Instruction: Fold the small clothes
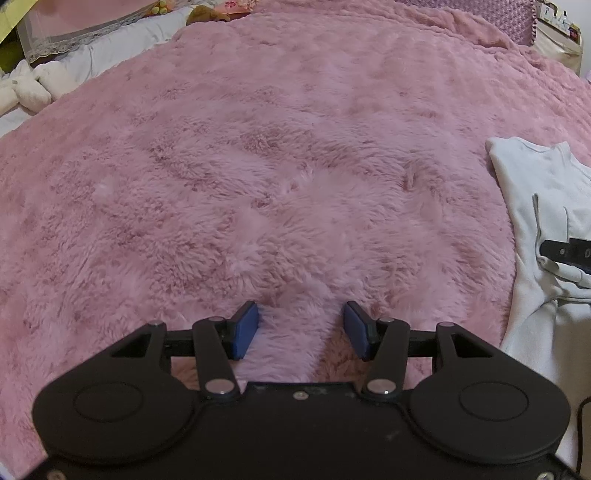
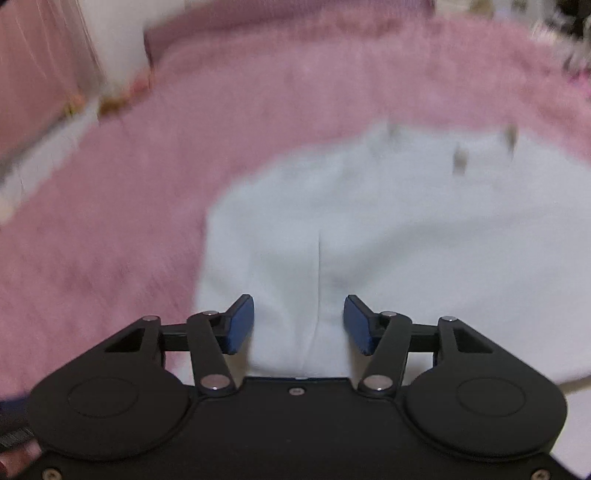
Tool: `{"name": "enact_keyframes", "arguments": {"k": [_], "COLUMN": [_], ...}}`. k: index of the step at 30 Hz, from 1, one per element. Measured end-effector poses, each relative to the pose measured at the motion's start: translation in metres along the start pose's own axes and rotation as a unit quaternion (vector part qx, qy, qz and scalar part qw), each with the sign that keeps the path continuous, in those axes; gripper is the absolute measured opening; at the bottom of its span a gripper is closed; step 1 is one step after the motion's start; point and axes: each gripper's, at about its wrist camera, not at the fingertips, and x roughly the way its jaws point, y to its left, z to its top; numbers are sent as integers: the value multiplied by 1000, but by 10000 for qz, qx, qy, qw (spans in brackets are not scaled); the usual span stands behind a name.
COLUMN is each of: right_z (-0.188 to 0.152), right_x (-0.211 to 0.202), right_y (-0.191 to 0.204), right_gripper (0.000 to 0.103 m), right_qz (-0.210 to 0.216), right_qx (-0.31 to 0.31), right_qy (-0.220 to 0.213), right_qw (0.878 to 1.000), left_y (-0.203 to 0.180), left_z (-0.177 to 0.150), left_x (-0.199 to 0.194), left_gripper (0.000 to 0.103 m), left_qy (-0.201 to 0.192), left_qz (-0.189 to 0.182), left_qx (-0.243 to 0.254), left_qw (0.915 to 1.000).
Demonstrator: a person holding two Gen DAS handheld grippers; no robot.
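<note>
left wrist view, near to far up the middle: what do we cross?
Left claw, jaws apart with nothing between them → pink fluffy blanket → purple quilted cushion at the far edge.

We log bed: pink fluffy blanket covering it; white garment flat on blanket.

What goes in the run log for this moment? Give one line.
left gripper: open, over pink blanket | right gripper: open, over white garment | fold: unfinished
</note>
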Motion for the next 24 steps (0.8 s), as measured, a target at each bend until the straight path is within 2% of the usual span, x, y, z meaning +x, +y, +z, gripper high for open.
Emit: {"name": "enact_keyframes", "arguments": {"k": [5,8,10,12,15,17,20,21,22,23,24], "right_z": [1,7,12,14,17,19,18,18,17,16,19], "right_x": [-4,-30,-46,-62,-90,-104,-110,-109,-107,-102,-92], "right_y": [5,3,-12,-41,-101,-150,-215,-225,-232,-237,-244], "right_gripper": [56,55,54,54,54,54,53,53,53,55,57], "right_qz": [-47,-43,-224,-632,-1547,-2061,-2288,-2363,-2602,-2914,-3070], "right_qx": [-321,-398,-426,-432,-501,-339,256,261,96,-46,-9], "right_qy": [-107,-450,-670,-974,-1360,-1352,-1163,-1286,-1476,-1511,-1370], "right_qw": [9994,9982,9966,9923,9773,9686,9662,9628,9542,9446,9418], "left_y": [-1,0,1,2,1,0,-3,-4,-5,-7,-8], "left_z": [0,0,0,0,0,0,0,-1,-1,-1,-1], "left_x": [0,0,0,0,1,0,1,2,3,4,6], "left_gripper": [53,53,53,54,54,54,54,54,54,54,54], "left_qy": [-7,1,10,11,14,8,1,9,16,20,21], "left_qz": [11,-5,-26,-42,-33,-9,44,66,85,107,124], "left_qx": [20,10,-10,-24,-10,28,65,79,94,112,128], "left_qw": [10000,10000,10000,10000,10000,10000,10000,9999,9999,9999,9998]}}
